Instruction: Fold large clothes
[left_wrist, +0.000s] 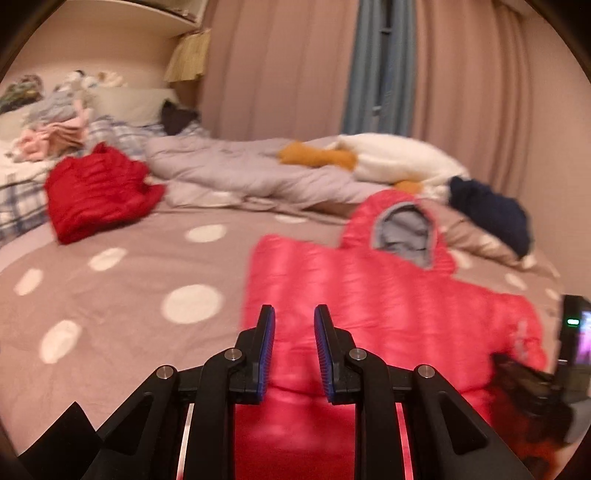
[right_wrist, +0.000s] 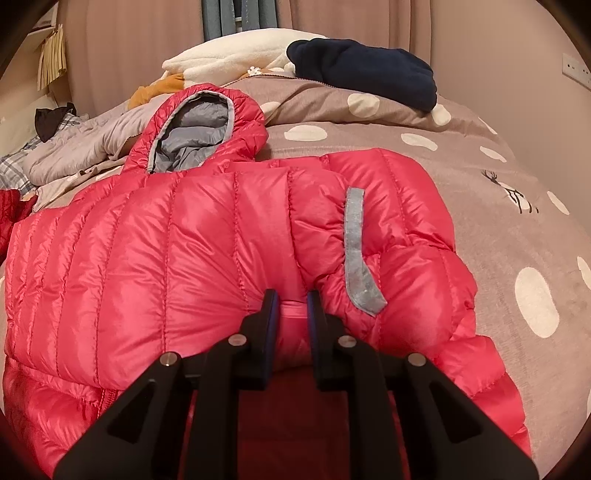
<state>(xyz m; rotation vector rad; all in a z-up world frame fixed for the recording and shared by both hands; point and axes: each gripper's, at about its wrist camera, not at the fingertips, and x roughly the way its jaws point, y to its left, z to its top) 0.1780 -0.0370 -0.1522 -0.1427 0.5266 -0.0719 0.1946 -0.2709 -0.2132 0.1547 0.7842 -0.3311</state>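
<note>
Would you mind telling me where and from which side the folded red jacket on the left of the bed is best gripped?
Grip the red jacket at its near, lower edge, where the folded layers stack into a thick lip, coming in low from the open polka-dot cover side. Behind it lie a grey quilt and checked bedding, so that side is crowded.
</note>
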